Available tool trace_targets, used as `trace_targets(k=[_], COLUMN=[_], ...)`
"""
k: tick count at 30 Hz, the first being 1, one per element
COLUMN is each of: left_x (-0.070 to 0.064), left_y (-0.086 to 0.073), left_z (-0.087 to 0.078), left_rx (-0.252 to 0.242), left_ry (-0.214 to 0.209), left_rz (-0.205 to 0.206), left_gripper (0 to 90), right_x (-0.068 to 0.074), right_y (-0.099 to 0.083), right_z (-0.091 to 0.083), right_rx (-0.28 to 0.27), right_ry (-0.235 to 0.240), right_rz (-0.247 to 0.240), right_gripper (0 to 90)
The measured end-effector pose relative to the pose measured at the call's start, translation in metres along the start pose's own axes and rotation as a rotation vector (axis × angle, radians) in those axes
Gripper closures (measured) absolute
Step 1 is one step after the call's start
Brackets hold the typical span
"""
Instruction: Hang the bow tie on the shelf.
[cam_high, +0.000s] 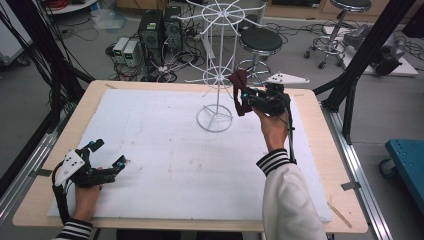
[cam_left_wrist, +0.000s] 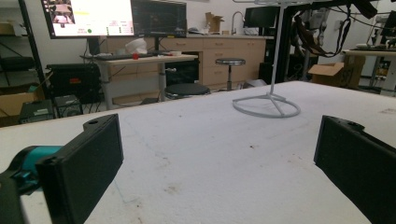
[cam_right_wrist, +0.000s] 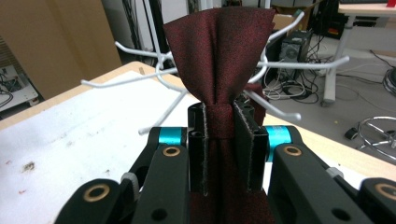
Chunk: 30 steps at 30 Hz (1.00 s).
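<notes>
A dark red bow tie (cam_right_wrist: 219, 65) is pinched at its middle between the jaws of my right gripper (cam_right_wrist: 219, 135), which is shut on it. In the high view the right gripper (cam_high: 246, 97) holds the bow tie (cam_high: 240, 85) up beside the lower arms of a white wire rack (cam_high: 216, 75). The rack's arms (cam_right_wrist: 289, 65) spread just behind the tie. My left gripper (cam_high: 111, 155) rests open near the table's front left, nothing between its jaws. From there the rack's ring base (cam_left_wrist: 267, 105) lies far ahead on the white mat.
A white foam mat (cam_high: 165, 150) covers most of the wooden table (cam_high: 320, 160). Stools (cam_high: 260, 42), computer towers (cam_high: 150, 30) and cables stand on the floor beyond the far edge. A black frame post (cam_high: 365, 55) rises at the right.
</notes>
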<state>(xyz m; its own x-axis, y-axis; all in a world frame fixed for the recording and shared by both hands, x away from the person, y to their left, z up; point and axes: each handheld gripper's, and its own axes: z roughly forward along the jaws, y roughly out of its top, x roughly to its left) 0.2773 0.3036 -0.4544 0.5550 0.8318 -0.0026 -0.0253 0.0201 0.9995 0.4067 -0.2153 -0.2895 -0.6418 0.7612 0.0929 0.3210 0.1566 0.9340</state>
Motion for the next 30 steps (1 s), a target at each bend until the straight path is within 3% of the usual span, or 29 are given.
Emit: trace_targets(k=[19,25,26,29,30], left_x=[0.0,0.0,0.0,0.0,0.0], left_y=[0.0,0.0,0.0,0.0,0.0], left_z=[0.0,0.0,0.0,0.0,0.0], left_rx=[-0.001,0.0,0.0,-0.001,0.0], left_ry=[0.001,0.001,0.001,0.001,0.001], left_rz=[0.0,0.0,0.0,0.0,0.0], left_gripper=[1.7,1.7,1.7,1.7,1.7], right_x=[-0.006,-0.006,-0.006,-0.005,-0.004], right_y=[-0.022,-0.022,-0.022,-0.024,-0.025], right_z=[0.007,0.008,0.009,0.013,0.015], right_rx=[0.068,0.069,0.069,0.073,0.086], right_ry=[0.016,0.024,0.029,0.005,-0.008], right_rz=[0.037,0.028,0.025,0.041,0.034], right_gripper=[76.8,75.1,69.4,22.5,11.3])
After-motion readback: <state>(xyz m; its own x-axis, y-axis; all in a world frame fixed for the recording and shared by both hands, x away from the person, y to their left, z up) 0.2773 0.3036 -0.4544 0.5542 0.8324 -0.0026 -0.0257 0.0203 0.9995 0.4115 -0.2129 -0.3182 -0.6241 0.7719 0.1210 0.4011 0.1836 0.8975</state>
